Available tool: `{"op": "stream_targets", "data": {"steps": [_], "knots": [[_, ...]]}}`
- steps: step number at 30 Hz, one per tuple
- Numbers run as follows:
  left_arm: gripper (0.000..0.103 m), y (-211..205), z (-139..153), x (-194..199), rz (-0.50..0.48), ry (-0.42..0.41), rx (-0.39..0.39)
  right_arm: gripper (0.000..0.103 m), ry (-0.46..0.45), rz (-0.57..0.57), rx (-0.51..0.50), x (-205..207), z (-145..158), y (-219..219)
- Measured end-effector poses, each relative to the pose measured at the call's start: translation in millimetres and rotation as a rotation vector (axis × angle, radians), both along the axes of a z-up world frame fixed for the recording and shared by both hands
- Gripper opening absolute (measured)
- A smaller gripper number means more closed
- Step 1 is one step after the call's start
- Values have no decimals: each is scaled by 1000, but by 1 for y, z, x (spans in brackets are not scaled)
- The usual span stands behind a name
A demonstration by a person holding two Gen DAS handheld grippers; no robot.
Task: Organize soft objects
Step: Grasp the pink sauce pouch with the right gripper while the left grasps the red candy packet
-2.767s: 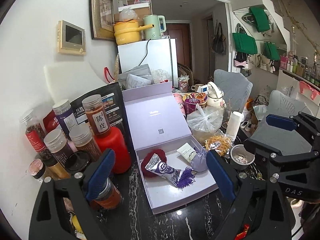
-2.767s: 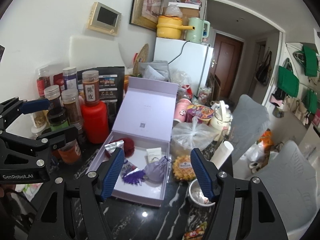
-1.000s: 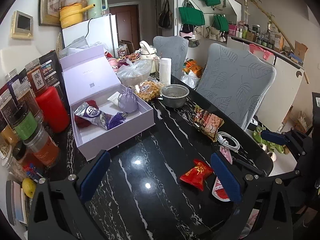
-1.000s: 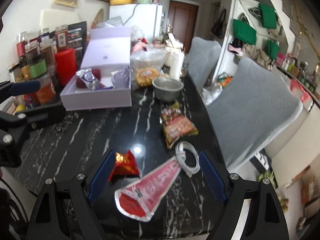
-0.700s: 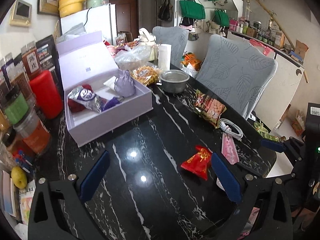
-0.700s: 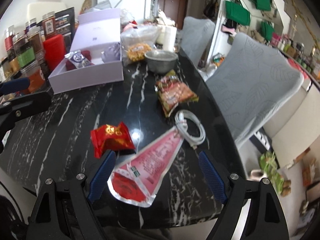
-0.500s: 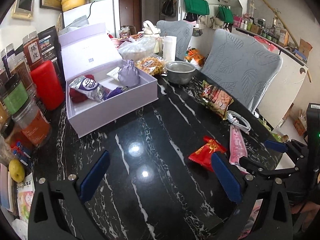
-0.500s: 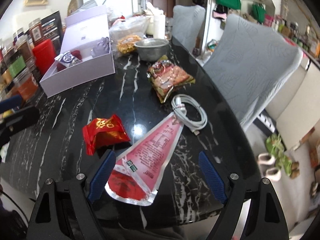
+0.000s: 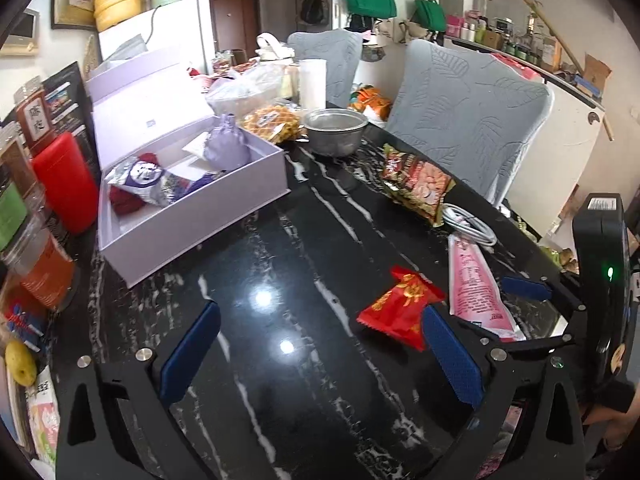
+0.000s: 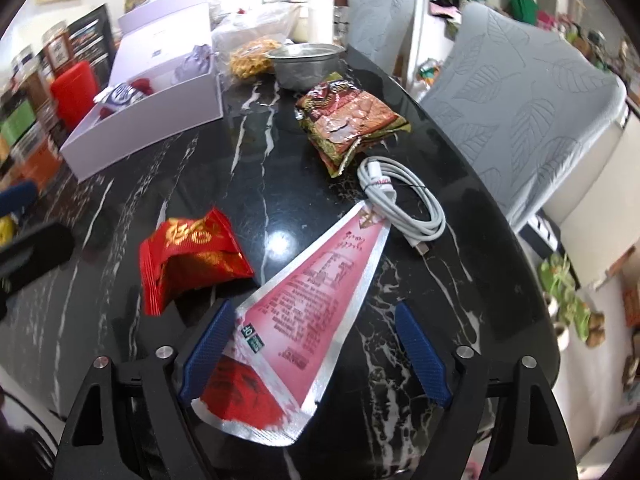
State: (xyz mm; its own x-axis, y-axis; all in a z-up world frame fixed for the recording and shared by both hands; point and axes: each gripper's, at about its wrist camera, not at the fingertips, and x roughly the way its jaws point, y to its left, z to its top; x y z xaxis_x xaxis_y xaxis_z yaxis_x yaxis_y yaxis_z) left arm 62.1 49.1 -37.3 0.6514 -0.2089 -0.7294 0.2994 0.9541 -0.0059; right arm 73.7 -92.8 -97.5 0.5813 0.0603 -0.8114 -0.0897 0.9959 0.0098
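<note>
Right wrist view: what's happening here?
A person holds both tools over a black marble table. The right gripper straddles the wide end of a pink triangular pouch and its fingers are closing, not yet pressing it. The left gripper hovers open and empty beside a red packet. The lavender box already holds a few soft items.

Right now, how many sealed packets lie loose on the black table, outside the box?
3: red packet nearest the box, pink triangular pouch between the right tongs, brown snack bag by the bowl. Others may be hidden.
</note>
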Motion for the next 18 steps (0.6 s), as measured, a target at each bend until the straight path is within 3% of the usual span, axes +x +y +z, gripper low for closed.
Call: {"op": "stream_targets", "data": {"steps": [2,3,4,8,18], "knots": [[102,-5,-3,5,-29,26,-24,67,-8,12,-2,-3,1,-4],[102,-8,-4,8,-41,45,-35,55,-6,10,1,-4,2,-8],[102,-10,-6,11,-51,64,-49,49,-1,8,4,-5,4,-11],[102,-17,-13,19,-87,115,-106,43,20,17,55,-11,6,-29],[102,-44,-31,31,-152,178,-83,32,2,84,49,-20,9,-40]]}}
